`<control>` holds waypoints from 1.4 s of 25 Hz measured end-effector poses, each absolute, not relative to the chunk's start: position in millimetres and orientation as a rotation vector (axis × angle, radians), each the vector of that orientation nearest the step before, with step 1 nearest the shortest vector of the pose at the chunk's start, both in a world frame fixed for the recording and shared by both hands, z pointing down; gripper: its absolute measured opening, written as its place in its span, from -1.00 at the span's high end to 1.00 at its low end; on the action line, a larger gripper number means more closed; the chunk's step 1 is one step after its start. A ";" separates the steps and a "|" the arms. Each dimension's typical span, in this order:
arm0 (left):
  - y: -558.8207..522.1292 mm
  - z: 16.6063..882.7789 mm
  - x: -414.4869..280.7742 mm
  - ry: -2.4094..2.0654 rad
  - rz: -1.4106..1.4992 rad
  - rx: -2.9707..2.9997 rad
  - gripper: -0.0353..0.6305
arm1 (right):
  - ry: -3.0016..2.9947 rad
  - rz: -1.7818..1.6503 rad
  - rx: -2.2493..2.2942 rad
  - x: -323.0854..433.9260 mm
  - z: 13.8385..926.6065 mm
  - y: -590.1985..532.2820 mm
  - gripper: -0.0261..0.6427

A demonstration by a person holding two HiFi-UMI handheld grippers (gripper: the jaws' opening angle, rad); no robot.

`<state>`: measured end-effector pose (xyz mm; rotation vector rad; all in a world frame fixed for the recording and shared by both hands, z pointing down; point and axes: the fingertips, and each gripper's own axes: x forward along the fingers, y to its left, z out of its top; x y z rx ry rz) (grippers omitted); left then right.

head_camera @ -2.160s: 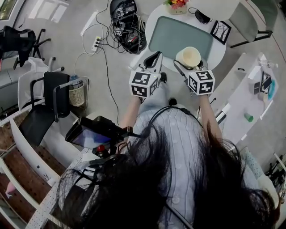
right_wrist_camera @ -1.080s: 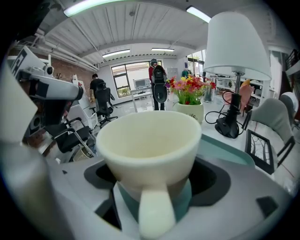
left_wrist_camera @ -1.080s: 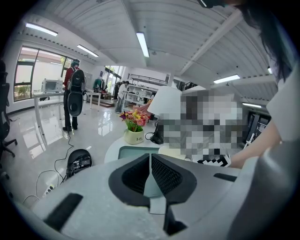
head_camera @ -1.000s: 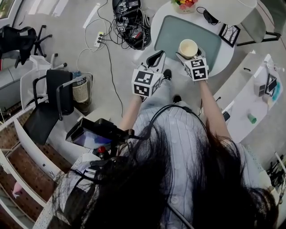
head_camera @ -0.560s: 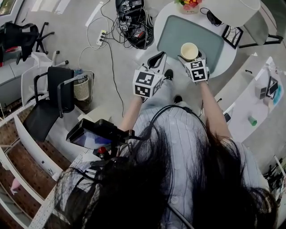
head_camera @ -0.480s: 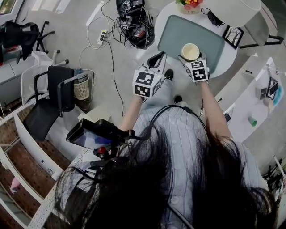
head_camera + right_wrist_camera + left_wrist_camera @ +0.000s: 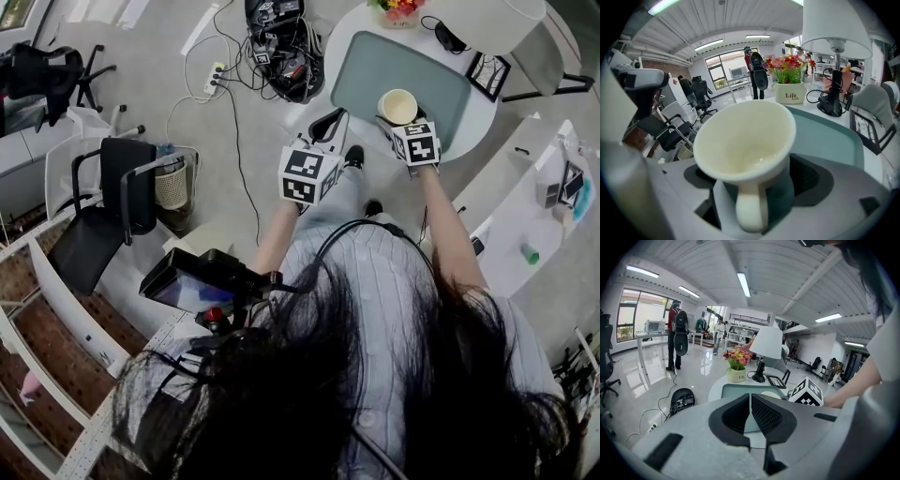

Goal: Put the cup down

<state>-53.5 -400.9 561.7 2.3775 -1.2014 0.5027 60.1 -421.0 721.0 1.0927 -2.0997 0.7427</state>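
- Head view: My right claw (image 7: 401, 119) is clamped on the cream cup (image 7: 397, 106). The cup is over the green mat (image 7: 370, 66) on the round white desk (image 7: 472, 114), close to the near edge of the mat. I cannot tell from here if the cup touches the mat. My left claw (image 7: 324, 123) hangs in the air over the floor, just beside the edge of the desk. A bunch of flowers (image 7: 398, 7) is at the far side of the desk.
- Left gripper view: The left claw (image 7: 750, 403) is closed, with its two dark pads (image 7: 766, 416) pressed together and nothing between them. Past it I see the mat (image 7: 733, 390), a flower pot (image 7: 737, 374) and a lamp (image 7: 768, 344) on the desk. The marker cube (image 7: 806, 392) of the right claw is off to the right.
- Right gripper view: The right claw (image 7: 750, 180) grips the cup (image 7: 745, 136) from both sides. The cup stands upright and is empty inside. Its handle (image 7: 750, 211) points back at the camera. The mat (image 7: 827, 136) lies behind and under the cup. The flower pot (image 7: 790, 97) and the lamp (image 7: 834, 33) are farther back.
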 end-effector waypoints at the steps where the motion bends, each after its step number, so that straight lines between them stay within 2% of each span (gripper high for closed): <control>1: -400.2 561.4 -52.9 -1.200 0.503 2.379 0.84 | -2.098 0.748 1.098 61.9 719.5 -420.4 -0.36; 16: -393.0 555.5 -46.0 -1.194 0.508 2.394 0.84 | -2.201 0.810 1.285 87.8 660.6 -396.4 -0.36; 35: -314.5 517.2 -0.8 -1.206 0.448 2.513 0.84 | -2.488 0.624 1.222 79.9 550.5 -303.1 -0.34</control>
